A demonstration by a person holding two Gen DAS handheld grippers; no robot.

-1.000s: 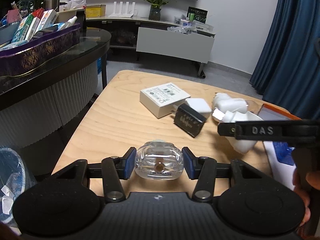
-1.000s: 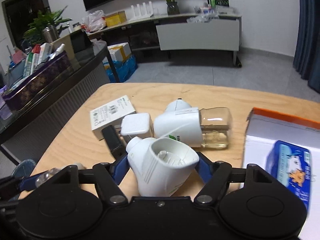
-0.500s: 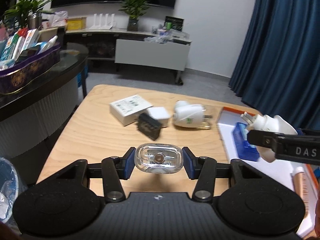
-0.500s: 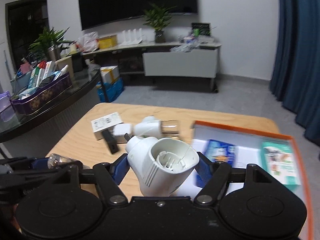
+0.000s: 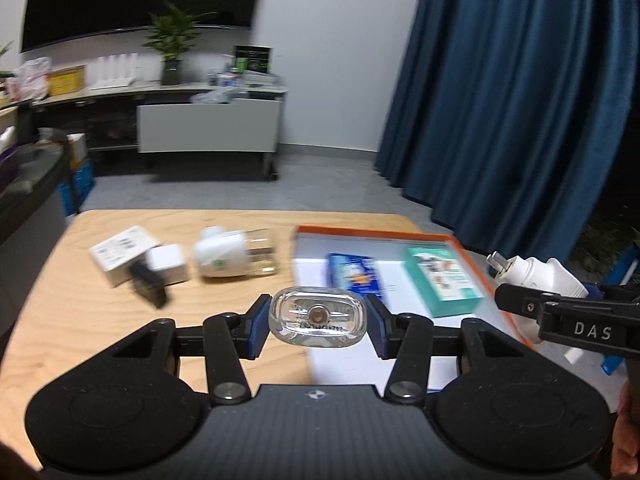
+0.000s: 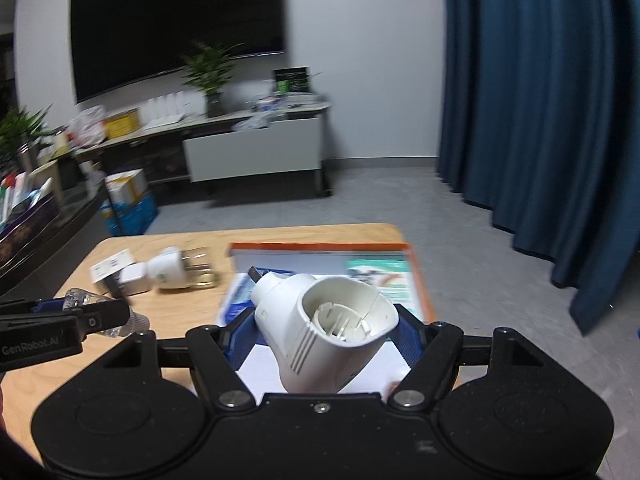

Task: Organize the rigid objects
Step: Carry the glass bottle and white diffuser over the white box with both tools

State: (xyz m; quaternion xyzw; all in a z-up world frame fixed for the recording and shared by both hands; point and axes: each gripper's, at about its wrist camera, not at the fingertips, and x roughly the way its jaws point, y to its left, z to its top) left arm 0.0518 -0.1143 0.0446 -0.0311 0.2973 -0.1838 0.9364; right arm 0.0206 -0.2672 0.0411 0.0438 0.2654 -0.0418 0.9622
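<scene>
My left gripper [image 5: 317, 322] is shut on a small clear glass bottle [image 5: 317, 316], held above the wooden table [image 5: 92, 312] by the left edge of the orange-rimmed white tray [image 5: 376, 235]. My right gripper [image 6: 326, 330] is shut on a white plug-in device [image 6: 326, 328], held above the tray [image 6: 320, 246]. The device also shows at the right of the left wrist view [image 5: 536, 274]. The glass bottle shows at the left of the right wrist view [image 6: 86, 300].
In the tray lie a blue packet [image 5: 354, 276] and a teal box [image 5: 440, 280]. On the table's left lie a white box [image 5: 118, 254], a white adapter [image 5: 166, 264], a black adapter [image 5: 148, 288] and a white diffuser with a clear bottle [image 5: 234, 258]. Blue curtains hang at the right.
Both grippers have swung right with their objects, from over the loose items to the tray. The tray is now central in both views.
</scene>
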